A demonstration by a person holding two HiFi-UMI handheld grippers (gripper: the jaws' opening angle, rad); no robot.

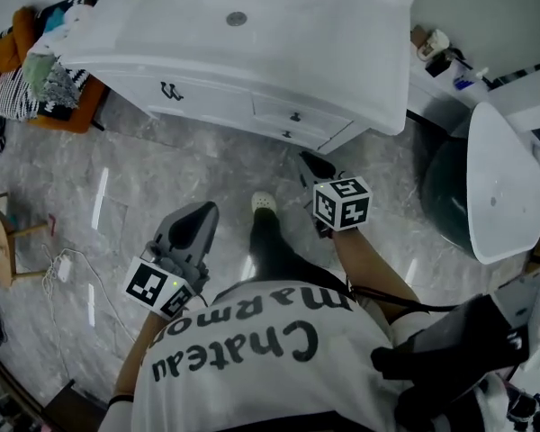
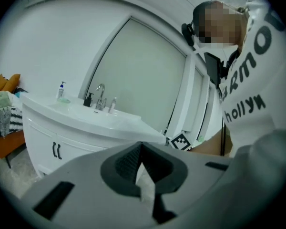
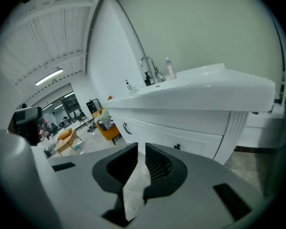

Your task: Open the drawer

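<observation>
"Where was the drawer?"

"The drawer (image 1: 274, 108) was in the front of the white cabinet (image 1: 207, 93), on its right side, just under the sink (image 1: 270, 43); it was shut; a small dark knob (image 1: 295, 116) sat in the middle of it, and a second knob (image 1: 286, 134) sat just below."

"Were the grippers on it?"

"No; the right gripper (image 3: 140, 149) was near it and pointed at it, but did not touch; its jaws stood a thin crack apart with nothing between them; the left gripper (image 2: 141, 146) was nearer the person and off to the left, pinched tight on nothing."

"How would the drawer feel?"

"I thought it was hard and stiff, like painted wood; it would not bend; it would likely slide straight out toward the person; I could not tell how heavy it was, since nothing showed what was inside."

"Where was the best spot to grab?"

"The knob, I thought; the front looked flat and smooth, with no edge to hook; the knob was tiny and looked shiny, so it could slip; the jaws would need to open wider, go one on each side, squeeze hard, then pull straight."
</observation>
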